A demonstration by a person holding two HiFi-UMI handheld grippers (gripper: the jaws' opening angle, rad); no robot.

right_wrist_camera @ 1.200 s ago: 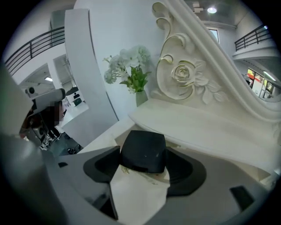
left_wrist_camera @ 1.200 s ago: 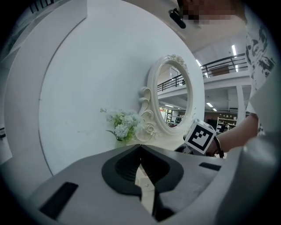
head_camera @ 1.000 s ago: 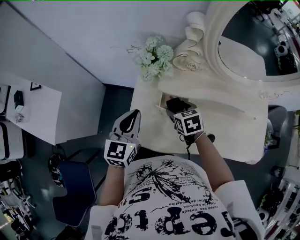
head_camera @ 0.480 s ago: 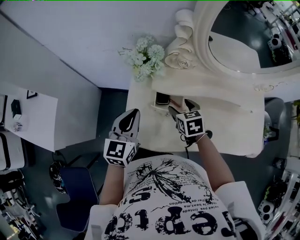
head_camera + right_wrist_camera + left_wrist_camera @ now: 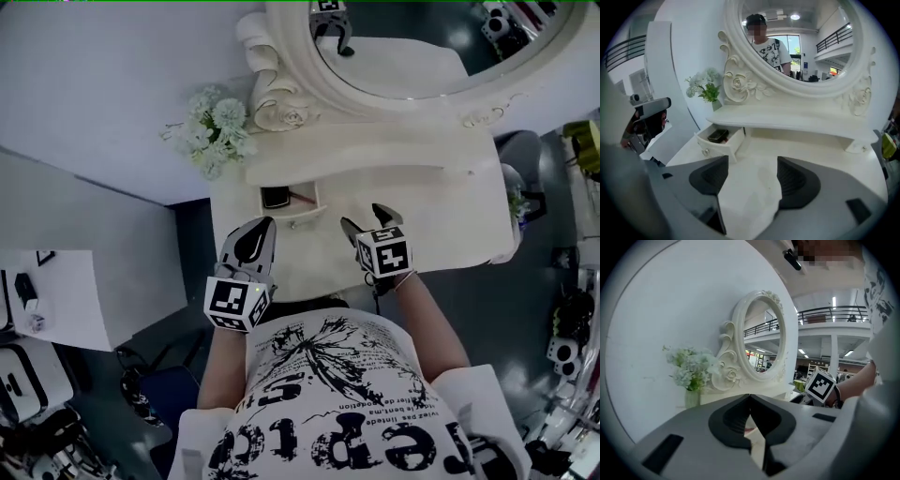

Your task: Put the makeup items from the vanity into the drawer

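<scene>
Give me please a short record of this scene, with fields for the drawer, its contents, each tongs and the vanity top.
drawer: pulled open, under the shelf on the left side
contents: one dark case, lying flat
left tongs: shut, nothing between them
right tongs: open, empty, over the vanity top and pointing towards the mirror
vanity top: white, no makeup item visible on it
other: flowers at the left, oval mirror behind
</scene>
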